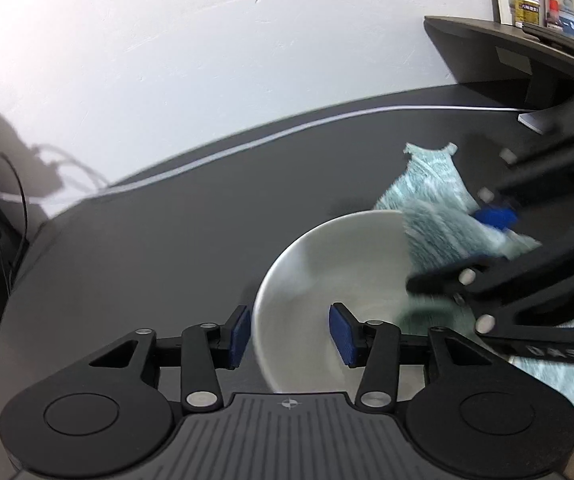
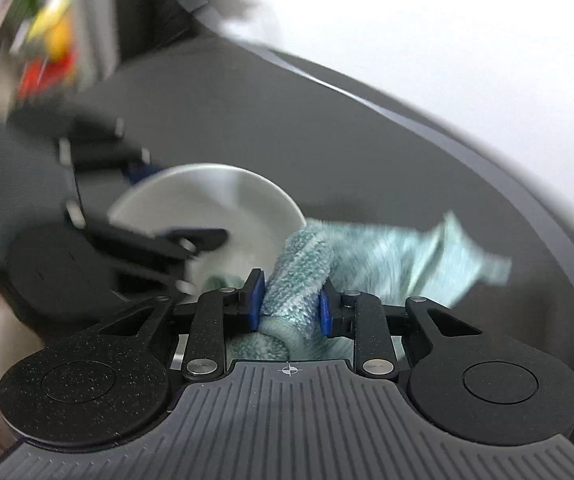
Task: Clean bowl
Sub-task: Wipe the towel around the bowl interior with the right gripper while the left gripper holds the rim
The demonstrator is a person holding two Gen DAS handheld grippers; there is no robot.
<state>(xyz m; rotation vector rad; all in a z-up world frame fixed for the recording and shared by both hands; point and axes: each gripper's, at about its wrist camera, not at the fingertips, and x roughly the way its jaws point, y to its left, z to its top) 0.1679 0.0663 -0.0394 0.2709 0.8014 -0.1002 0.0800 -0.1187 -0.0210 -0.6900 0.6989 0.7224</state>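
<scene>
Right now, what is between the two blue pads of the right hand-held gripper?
A bunched fold of the teal cloth, pinched by the right hand-held gripper; the right wrist view shows it.

One white bowl point(image 1: 327, 280) stands on the one dark bench point(image 1: 147, 260), and one teal cloth point(image 1: 427, 200) hangs over its rim. Two tools are in view: the left tool point(image 1: 290, 334), with two blue pads set either side of the bowl's wall, and the right tool point(image 2: 289, 306), with two blue pads pressed on the cloth. On the one raised shelf point(image 1: 487, 52) at the back stand two small containers point(image 1: 527, 6), and one white cable point(image 1: 247, 146) runs along the bench's far edge.
</scene>
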